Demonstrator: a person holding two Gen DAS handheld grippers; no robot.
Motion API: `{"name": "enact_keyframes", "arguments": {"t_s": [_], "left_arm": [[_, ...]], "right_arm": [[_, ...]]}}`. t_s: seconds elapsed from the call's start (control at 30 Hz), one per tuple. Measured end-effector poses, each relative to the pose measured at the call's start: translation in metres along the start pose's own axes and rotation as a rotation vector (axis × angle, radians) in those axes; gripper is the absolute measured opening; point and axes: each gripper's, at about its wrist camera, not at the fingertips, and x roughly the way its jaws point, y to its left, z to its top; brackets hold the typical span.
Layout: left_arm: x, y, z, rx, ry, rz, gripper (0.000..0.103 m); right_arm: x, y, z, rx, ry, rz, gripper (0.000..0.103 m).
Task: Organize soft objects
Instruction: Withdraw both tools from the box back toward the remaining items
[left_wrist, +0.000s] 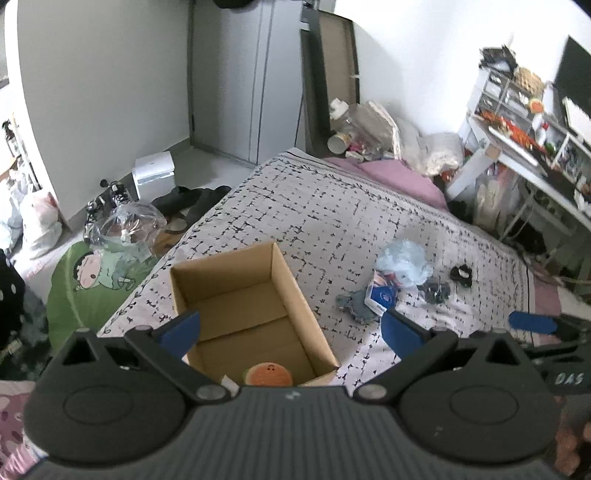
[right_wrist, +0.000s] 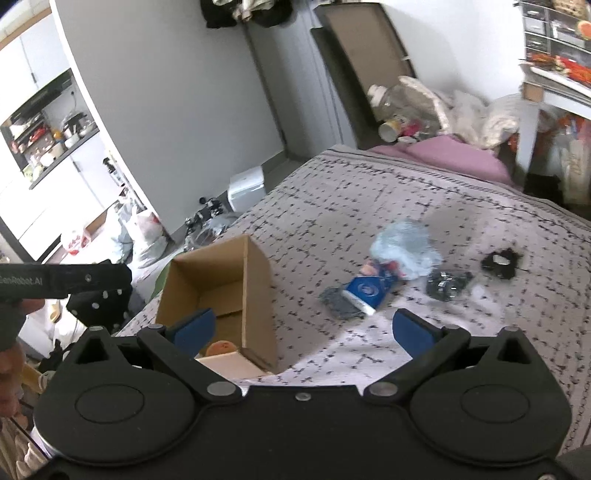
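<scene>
A: Any writing showing up?

B: Yes. In the right wrist view, white letters are reading "GenRobot.AI" on the black bar at the left edge, though the first letter is partly cut off. In the left wrist view, the right claw (left_wrist: 532, 323) is showing at the right edge with "DAS" on its body. The blue packet (left_wrist: 382, 295) is carrying a round white emblem, but its text is too small to read.

A: Where are the soft things lying?

B: On the bed (left_wrist: 295, 206), to the right of the cardboard box (left_wrist: 255, 299). A fluffy light-blue toy (left_wrist: 404, 260) is touching the packet's far end; a grey cloth piece (left_wrist: 356, 304) is lying just beside the packet's near-left side. Two small dark pieces are sitting farther right. A round orange plush (left_wrist: 267, 373) is resting inside the box at its near end.

A: Which way is the box running?

B: Its long axis is pointing away from the left claw (left_wrist: 290, 330), open top upward.

A: And the claws?

B: Both are spread wide, holding nothing. The right claw (right_wrist: 303, 328) is hanging over the bed between box and packet (right_wrist: 367, 291).
</scene>
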Motion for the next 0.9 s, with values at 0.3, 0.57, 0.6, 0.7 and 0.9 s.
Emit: {"name": "enact_keyframes", "arguments": {"t_s": [0.3,0.57,0.6,0.7,0.9], "left_arm": [[0.020,-0.034,0.004,0.080,0.027,-0.012,0.103],[0.046,-0.061,0.006,0.110,0.049,-0.052,0.103],[0.049,-0.064,0.006,0.110,0.051,-0.061,0.102],[0.057,-0.073,0.008,0.123,0.059,-0.075,0.102],[0.072,-0.088,0.018,0.155,0.069,-0.102,0.100]], "right_arm": [[-0.019,-0.045,-0.005,0.068,-0.035,-0.056,0.103],[-0.024,-0.091,-0.016,0.148,-0.054,-0.116,0.103],[-0.024,-0.097,-0.017,0.161,-0.054,-0.114,0.103],[-0.025,-0.109,-0.019,0.173,-0.056,-0.118,0.103],[-0.022,-0.130,-0.016,0.171,-0.051,-0.138,0.103]]}}
